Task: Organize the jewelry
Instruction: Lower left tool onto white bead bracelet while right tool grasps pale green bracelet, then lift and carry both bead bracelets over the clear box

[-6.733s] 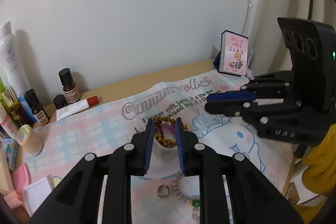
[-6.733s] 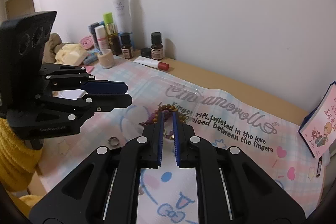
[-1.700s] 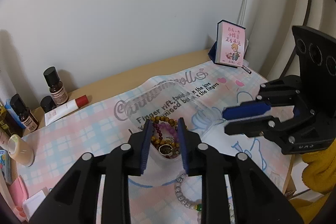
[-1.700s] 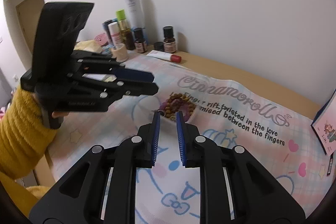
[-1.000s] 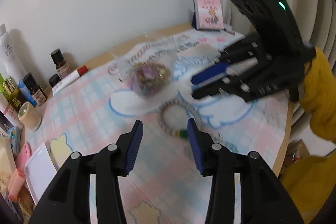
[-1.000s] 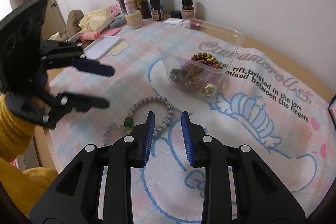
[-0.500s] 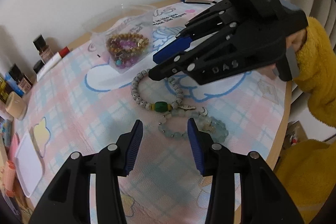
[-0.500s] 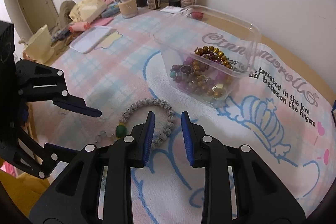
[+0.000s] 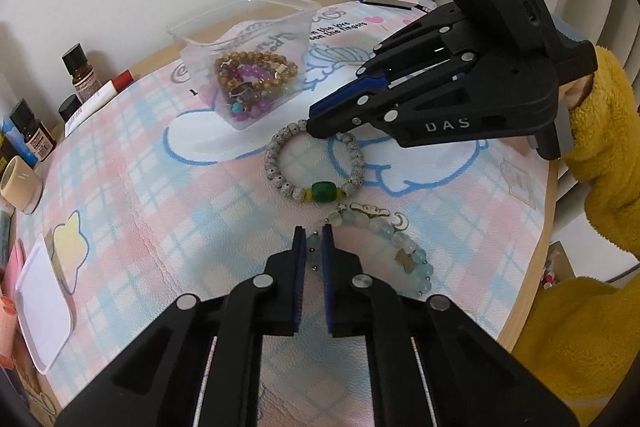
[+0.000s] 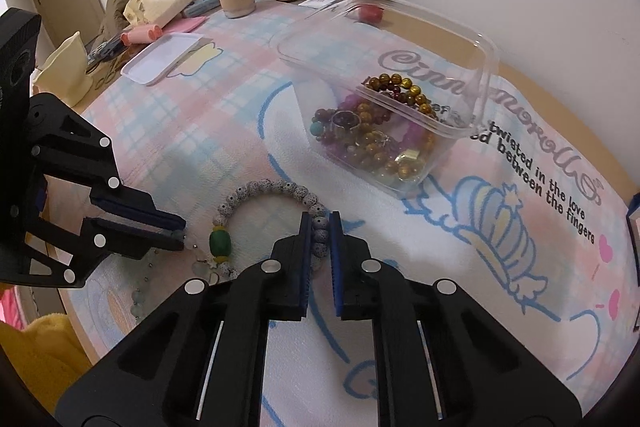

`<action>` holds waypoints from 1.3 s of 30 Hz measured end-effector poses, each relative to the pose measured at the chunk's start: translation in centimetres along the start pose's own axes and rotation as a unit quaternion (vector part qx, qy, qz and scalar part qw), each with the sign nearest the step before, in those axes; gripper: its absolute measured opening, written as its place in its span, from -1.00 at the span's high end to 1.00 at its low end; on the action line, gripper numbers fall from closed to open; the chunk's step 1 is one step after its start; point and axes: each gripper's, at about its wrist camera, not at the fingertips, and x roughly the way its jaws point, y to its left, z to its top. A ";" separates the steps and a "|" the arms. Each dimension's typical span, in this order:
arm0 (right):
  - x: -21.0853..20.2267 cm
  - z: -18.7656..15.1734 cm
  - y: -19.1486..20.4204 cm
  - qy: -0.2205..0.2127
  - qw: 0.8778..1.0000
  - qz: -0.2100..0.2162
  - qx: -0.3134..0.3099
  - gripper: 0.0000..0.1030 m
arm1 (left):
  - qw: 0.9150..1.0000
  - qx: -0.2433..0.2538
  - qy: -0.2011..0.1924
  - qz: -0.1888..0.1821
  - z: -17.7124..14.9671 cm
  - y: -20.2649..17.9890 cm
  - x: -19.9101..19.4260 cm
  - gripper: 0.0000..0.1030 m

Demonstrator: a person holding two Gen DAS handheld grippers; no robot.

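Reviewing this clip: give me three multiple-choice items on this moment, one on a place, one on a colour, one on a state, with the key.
1. Where does the clear tub stand?
A. on the printed mat
B. on the white tray
C. on the pink book

2. What colour is the one large bead on the speckled grey bracelet?
A. red
B. green
C. black

3. How is the left tool set?
A. wide open above the tub
B. closed around beads of the pale blue bracelet
C. gripping a brown bottle

Key: 1 A, the tub sits on the mat, apart from the tray. 2 B, the bead is green between yellow spacers. 3 B, pale beads sit between its narrow jaws; the right tool pinches the speckled grey bracelet.
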 end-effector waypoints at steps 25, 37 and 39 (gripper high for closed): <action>-11.7 -1.3 0.7 -0.141 0.990 0.004 0.008 0.84 | 0.990 -0.010 -0.134 0.034 2.3 -0.7 -7.1 0.85; -14.3 0.5 -0.5 -0.175 0.985 -0.008 0.007 0.84 | 0.980 -0.012 -0.191 0.057 6.2 0.1 -9.7 0.85; -14.3 1.2 -1.0 -0.175 0.984 -0.011 0.012 0.84 | 0.979 -0.016 -0.195 0.060 7.0 0.6 -9.5 0.85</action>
